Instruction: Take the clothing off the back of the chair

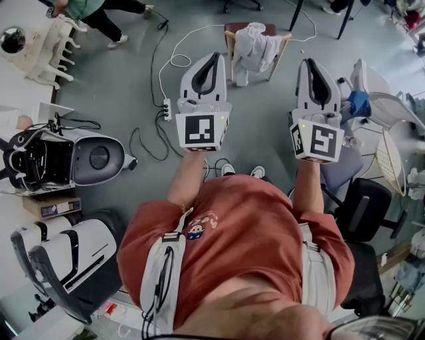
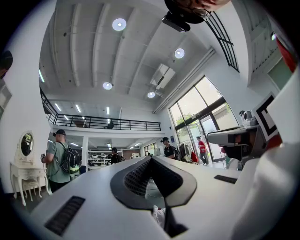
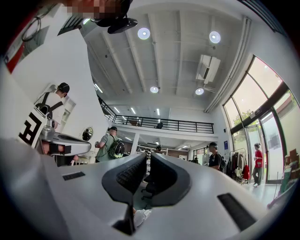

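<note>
In the head view a wooden chair (image 1: 229,41) stands on the grey floor ahead of me. Pale clothing (image 1: 254,43) hangs over its back. Both grippers are held out at chest height, well short of the chair and apart from it. My left gripper (image 1: 210,58) points toward the chair's left side, its jaws shut with nothing between them. To the chair's right, my right gripper (image 1: 313,65) is also shut and empty. In the left gripper view the left gripper (image 2: 151,160) aims up into the hall, as does the right gripper (image 3: 146,157) in its own view. Neither gripper view shows the chair.
A power strip (image 1: 167,109) with looping cables lies on the floor left of the chair. White machines (image 1: 73,159) stand at my left, and a black office chair (image 1: 362,206) and a white chair (image 1: 382,99) at my right. A person (image 1: 93,13) walks at the far left.
</note>
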Tool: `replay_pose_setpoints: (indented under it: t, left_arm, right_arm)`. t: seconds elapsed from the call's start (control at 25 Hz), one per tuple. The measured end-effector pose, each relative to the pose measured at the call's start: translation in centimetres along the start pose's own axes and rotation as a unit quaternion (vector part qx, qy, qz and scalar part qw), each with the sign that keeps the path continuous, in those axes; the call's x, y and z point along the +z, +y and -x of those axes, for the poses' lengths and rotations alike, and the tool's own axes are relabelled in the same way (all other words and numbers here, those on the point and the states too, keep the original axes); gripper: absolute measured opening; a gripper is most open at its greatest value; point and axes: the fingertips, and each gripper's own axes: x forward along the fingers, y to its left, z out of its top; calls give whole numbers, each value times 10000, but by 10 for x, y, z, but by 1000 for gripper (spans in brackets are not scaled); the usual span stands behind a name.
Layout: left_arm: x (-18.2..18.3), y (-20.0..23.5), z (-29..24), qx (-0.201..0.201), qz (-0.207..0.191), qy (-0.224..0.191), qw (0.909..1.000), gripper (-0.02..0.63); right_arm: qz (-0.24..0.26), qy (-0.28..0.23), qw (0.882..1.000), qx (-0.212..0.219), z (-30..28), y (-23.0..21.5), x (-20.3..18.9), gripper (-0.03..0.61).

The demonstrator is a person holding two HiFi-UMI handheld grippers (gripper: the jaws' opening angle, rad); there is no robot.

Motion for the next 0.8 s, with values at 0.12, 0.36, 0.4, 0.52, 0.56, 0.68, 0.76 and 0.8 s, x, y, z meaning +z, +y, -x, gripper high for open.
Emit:
replay_pose_setpoints:
  t: [0.12,0.36,0.4,0.52,0.56,0.68,0.76,0.8]
  left_arm:
    - [1,2,-1,-1,1,-27,10000,14]
    - [-2,9,-1,16,-58,-28,10000,14]
    - [-3,11,-1,24,-49,-28,10000,14]
    - [-5,18,-1,56,-45,-15,10000,14]
    - [-6,22,0,69,-41,-7,10000,14]
    - [-10,35,4,115,-20,3,9999,14]
    - [-13,43,7,125,-32,16,9999,14]
    - [-15,46,8,122,-48,27,9999,14]
  right_arm:
    - [-5,-2,10000,-1,-1,2,1,40]
    - [-5,15,10000,38,-9,13,-3,40]
    - [-15,17,10000,52,-11,16,-3,40]
    - [-84,1,9999,111,-17,22,-5,40]
    - [-82,0,9998,159,-19,26,-6,40]
    - [-57,16,9996,292,-26,43,-9,40]
    - [-151,27,9994,297,-30,53,-12,40]
    - [-203,31,9994,287,-31,56,-13,40]
